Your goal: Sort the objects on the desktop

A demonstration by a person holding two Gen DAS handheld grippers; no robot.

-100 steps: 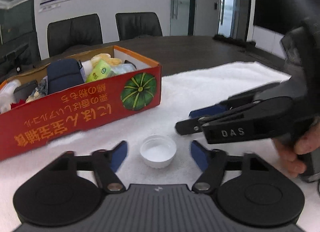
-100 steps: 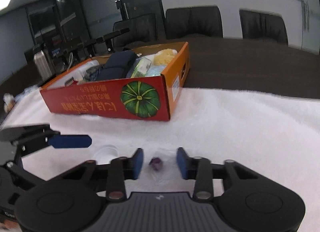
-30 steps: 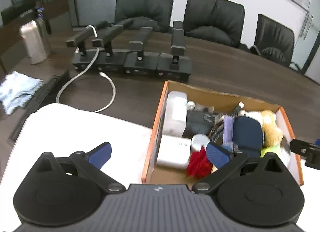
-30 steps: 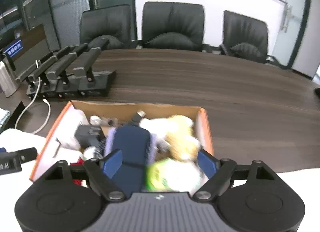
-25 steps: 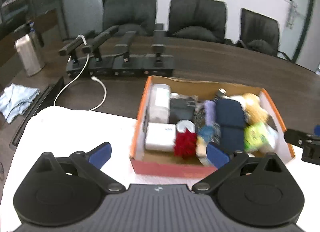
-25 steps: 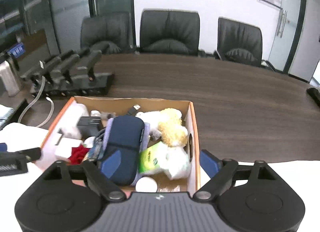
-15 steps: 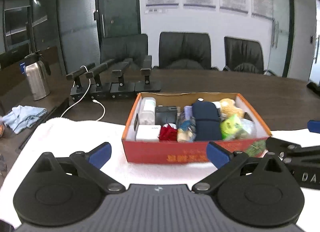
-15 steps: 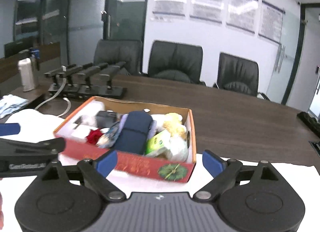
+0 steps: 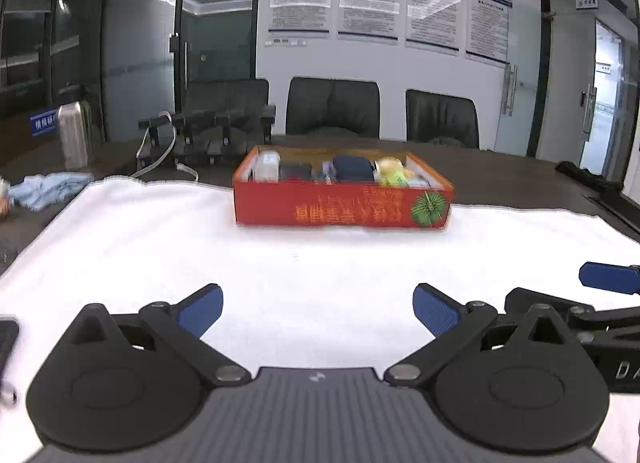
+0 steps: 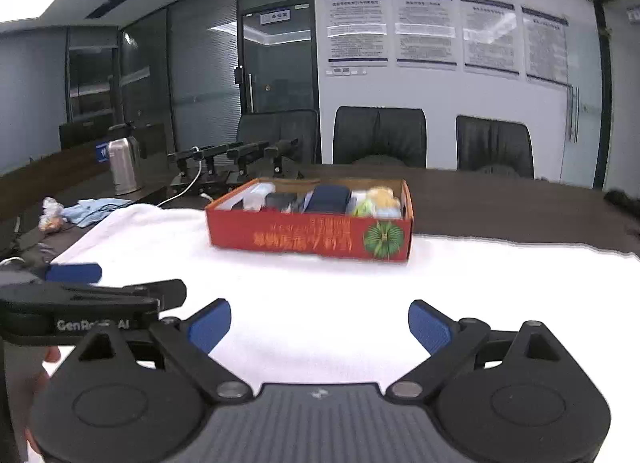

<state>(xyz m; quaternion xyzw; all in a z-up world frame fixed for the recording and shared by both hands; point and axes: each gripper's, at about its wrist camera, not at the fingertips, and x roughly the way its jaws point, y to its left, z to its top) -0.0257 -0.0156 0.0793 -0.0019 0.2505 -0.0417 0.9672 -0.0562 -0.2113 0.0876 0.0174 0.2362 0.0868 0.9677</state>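
Both tongs are held low over the white cloth (image 9: 168,239), side by side, and neither is holding anything. The left gripper (image 9: 316,309) fills the bottom of its own frame with its blue-padded fingers (image 9: 200,309) spread wide, only bare cloth showing between them. The right gripper (image 10: 319,325) is likewise spread wide and empty at the bottom of its frame; in the left camera's view part of it pokes in at the lower right edge. The red box (image 9: 342,199) sits on the cloth at the centre of both frames, well apart from the fingertips, with a green pumpkin picture (image 9: 430,203) at the right end of its front wall. It is packed: a white container (image 9: 267,167) at its left end, a dark navy pouch (image 10: 330,199) in the middle, and something yellow-green (image 9: 392,175) toward the right. In the middle left of the frame a steel flask (image 10: 125,167) stands on the dark table (image 10: 500,199), with a crumpled blue rag (image 9: 44,189) lying near it.
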